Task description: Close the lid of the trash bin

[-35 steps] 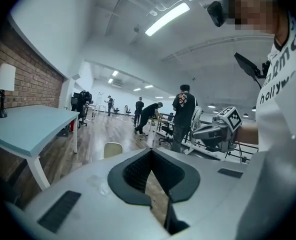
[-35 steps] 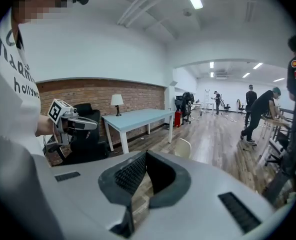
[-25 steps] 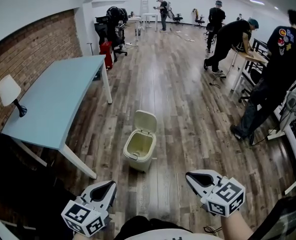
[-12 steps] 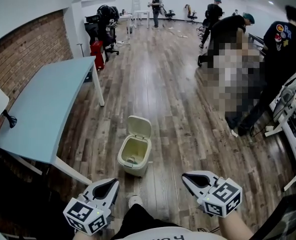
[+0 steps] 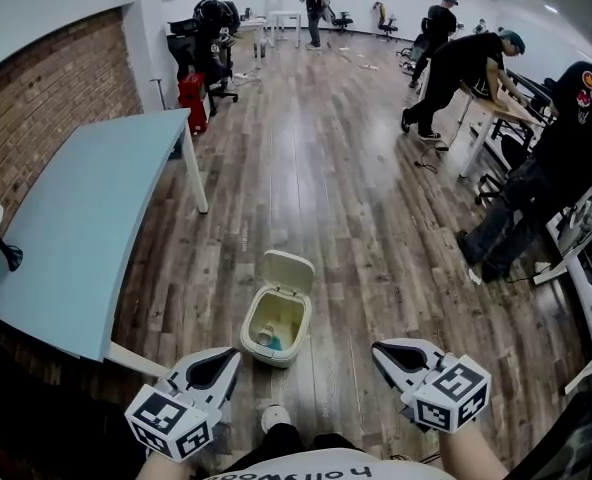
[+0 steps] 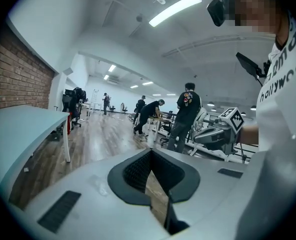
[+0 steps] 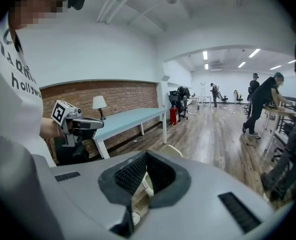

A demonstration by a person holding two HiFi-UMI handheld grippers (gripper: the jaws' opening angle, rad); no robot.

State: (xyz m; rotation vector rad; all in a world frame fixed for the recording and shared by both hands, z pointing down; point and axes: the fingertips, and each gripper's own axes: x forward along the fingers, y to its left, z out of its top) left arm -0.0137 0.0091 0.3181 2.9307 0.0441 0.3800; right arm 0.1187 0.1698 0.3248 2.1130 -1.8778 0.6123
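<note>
Holds left gripper (image 5: 228, 358) and right gripper (image 5: 379, 351) low, jaws pressed together on nothing, short of the trash bin (image 5: 269, 355) on the floor (image 5: 346, 188), lid (image 5: 287, 272) tipped up. Inside, something bluish, unclear. Blue counter (image 5: 76, 218) left, cut off.

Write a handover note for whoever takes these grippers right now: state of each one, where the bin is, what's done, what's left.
Left hand-held gripper: shut, empty, held low to the bin's near left, not touching it.
Right hand-held gripper: shut, empty, to the bin's right, also clear of it.
Bin: on the floor just ahead, between the two grippers. Its lid stands open on the far side.
Done: nothing on the bin yet.
Left: bring a gripper to the lid and push it down until it is shut.
</note>
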